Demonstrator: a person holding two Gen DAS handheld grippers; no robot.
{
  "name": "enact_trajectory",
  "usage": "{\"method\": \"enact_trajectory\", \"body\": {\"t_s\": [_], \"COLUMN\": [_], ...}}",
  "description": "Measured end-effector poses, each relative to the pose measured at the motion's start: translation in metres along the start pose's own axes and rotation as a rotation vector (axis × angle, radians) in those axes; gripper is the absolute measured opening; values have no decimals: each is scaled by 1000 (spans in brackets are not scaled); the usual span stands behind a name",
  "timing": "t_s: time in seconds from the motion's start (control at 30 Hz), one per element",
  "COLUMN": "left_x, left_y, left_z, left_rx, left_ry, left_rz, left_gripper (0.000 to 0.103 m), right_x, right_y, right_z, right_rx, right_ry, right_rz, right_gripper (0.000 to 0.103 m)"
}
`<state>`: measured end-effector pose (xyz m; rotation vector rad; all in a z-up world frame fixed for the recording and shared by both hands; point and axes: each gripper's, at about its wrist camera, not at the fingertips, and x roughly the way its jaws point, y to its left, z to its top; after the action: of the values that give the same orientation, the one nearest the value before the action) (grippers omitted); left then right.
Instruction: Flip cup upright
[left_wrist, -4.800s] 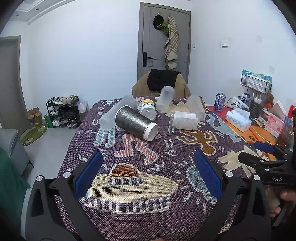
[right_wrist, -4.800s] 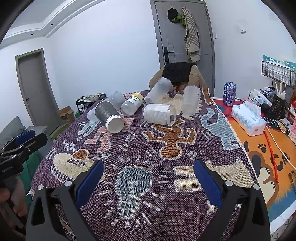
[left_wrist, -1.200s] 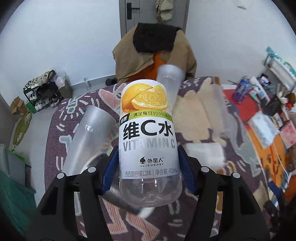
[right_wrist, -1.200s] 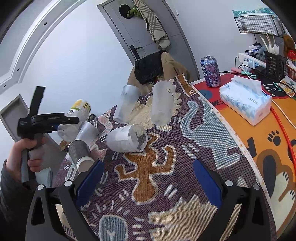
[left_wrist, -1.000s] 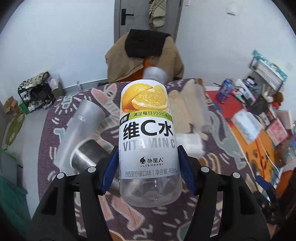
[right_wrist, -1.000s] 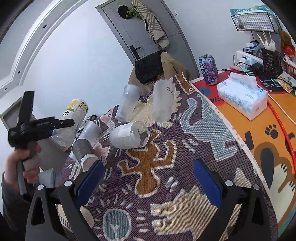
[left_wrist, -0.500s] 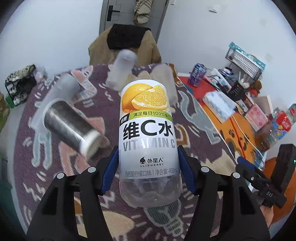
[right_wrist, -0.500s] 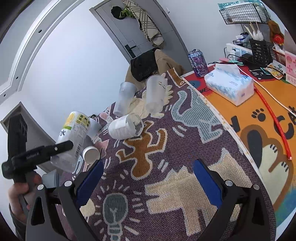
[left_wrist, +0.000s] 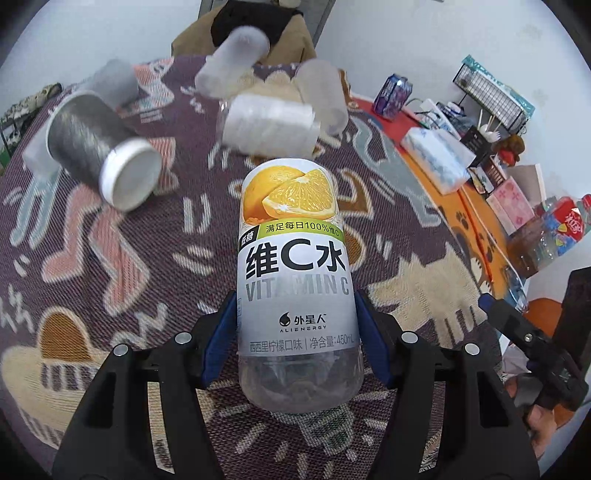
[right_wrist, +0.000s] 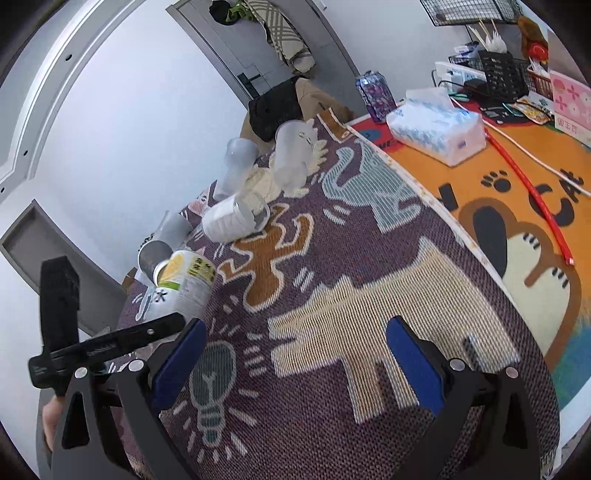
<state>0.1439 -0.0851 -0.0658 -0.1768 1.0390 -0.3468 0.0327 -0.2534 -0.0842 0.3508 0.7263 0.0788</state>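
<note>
My left gripper (left_wrist: 295, 332) is shut on an empty vitamin C bottle (left_wrist: 295, 266) with an orange-slice label, held above the patterned tablecloth (left_wrist: 166, 240). In the right wrist view the bottle (right_wrist: 181, 284) tilts in that gripper at the left. My right gripper (right_wrist: 291, 358) is open and empty over the near part of the cloth. A silver cup (left_wrist: 96, 144) with a white rim, a white ribbed cup (left_wrist: 269, 125) and frosted cups (left_wrist: 232, 59) lie on their sides further back.
A tissue box (right_wrist: 436, 125), a purple can (right_wrist: 375, 94), a wire basket and small boxes stand on the orange mat (right_wrist: 517, 192) to the right. A chair with a coat (left_wrist: 258, 33) stands behind the table's far edge.
My left gripper has carried the bottle from the far cup cluster back toward the near middle of the table and lower. The right gripper has shifted slightly and stayed open.
</note>
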Motion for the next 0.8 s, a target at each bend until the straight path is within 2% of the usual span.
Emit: {"method": "enact_trajectory", "body": {"t_s": [0.17, 0.23, 0.27, 0.3, 0.33, 0.6, 0.8], "left_x": [21, 19, 15, 9, 1, -31, -47], "left_y": [0, 0, 1, 2, 4, 26, 47], "left_z": [-9, -10, -11, -11, -11, -15, -22], "left_rx": [-7, -7, -8, -9, -12, -56, -105], "left_ry": [51, 53, 39, 18, -9, -77, -135], "left_rz": [2, -2, -13, -18, -15, -6, 19], "left_gripper": [65, 77, 89, 95, 95, 95, 97], "right_x": [1, 2, 2, 2, 3, 17, 35], "right_y": [-2, 1, 3, 5, 9, 31, 44], "right_z": [-6, -6, -5, -4, -3, 11, 23], "right_rx": [11, 11, 8, 3, -3, -3, 18], "right_ry": [19, 26, 27, 29, 29, 58, 117], "right_rz": [2, 10, 14, 20, 29, 115, 197], "right_gripper": [95, 95, 95, 95, 95, 95, 95]}}
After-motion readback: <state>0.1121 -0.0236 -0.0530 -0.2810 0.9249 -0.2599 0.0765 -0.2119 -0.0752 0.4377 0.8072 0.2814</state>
